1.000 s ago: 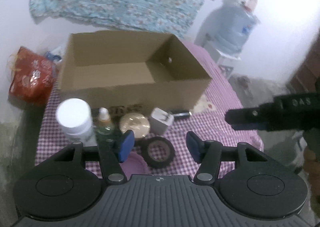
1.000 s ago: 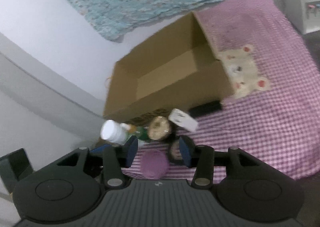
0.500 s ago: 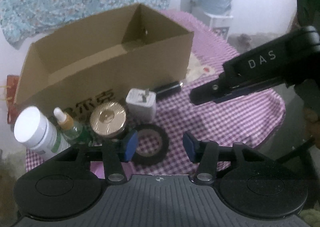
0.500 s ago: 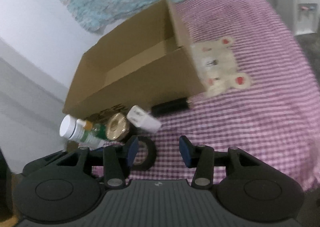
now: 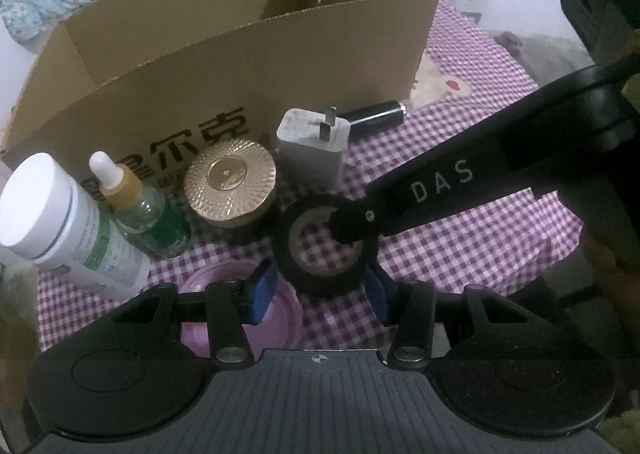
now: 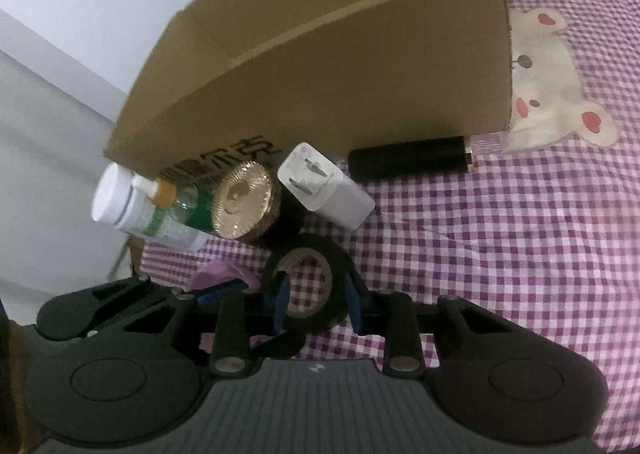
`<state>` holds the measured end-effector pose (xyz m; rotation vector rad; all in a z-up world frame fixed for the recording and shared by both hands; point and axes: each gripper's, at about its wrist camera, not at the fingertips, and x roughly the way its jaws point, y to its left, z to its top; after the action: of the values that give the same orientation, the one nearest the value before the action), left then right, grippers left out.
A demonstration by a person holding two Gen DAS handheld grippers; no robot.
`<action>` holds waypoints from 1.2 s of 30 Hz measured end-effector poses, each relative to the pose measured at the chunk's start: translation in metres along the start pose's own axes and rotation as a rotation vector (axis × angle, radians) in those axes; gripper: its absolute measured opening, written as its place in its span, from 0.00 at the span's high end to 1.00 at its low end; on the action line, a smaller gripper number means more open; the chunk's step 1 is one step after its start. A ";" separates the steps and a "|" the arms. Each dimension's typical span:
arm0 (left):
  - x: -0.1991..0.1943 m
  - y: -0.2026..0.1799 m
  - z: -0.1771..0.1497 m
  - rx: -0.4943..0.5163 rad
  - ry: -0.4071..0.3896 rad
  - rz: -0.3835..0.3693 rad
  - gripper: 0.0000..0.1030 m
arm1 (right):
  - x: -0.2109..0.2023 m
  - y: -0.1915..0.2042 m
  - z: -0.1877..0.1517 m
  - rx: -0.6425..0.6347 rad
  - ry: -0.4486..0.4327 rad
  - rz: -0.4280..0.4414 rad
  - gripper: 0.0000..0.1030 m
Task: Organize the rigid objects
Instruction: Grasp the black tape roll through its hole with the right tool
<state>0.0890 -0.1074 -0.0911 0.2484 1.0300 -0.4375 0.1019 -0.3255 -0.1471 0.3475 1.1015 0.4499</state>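
The black tape roll point(image 5: 326, 250) lies flat on the purple checked cloth point(image 6: 500, 254) in front of the cardboard box point(image 5: 240, 65), near the gold-lidded jar point(image 5: 230, 183) and white charger plug point(image 5: 310, 149). The right claw point(image 6: 316, 302) is closing over the roll's wall, one finger inside its core. The left claw point(image 5: 320, 292) stands half-wide just before the roll, gripping nothing.
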 end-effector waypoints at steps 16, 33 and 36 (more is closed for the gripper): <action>0.008 0.004 0.010 0.062 -0.022 0.040 0.46 | 0.017 0.002 0.009 -0.058 0.014 -0.057 0.83; 0.030 -0.035 0.010 0.159 0.020 -0.047 0.39 | -0.013 -0.044 -0.004 0.074 -0.014 -0.068 0.82; 0.032 -0.033 0.012 0.135 0.008 -0.045 0.39 | -0.011 -0.040 -0.006 0.065 -0.023 -0.070 0.82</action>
<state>0.0967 -0.1490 -0.1130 0.3483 1.0167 -0.5479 0.0995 -0.3655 -0.1603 0.3695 1.1041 0.3479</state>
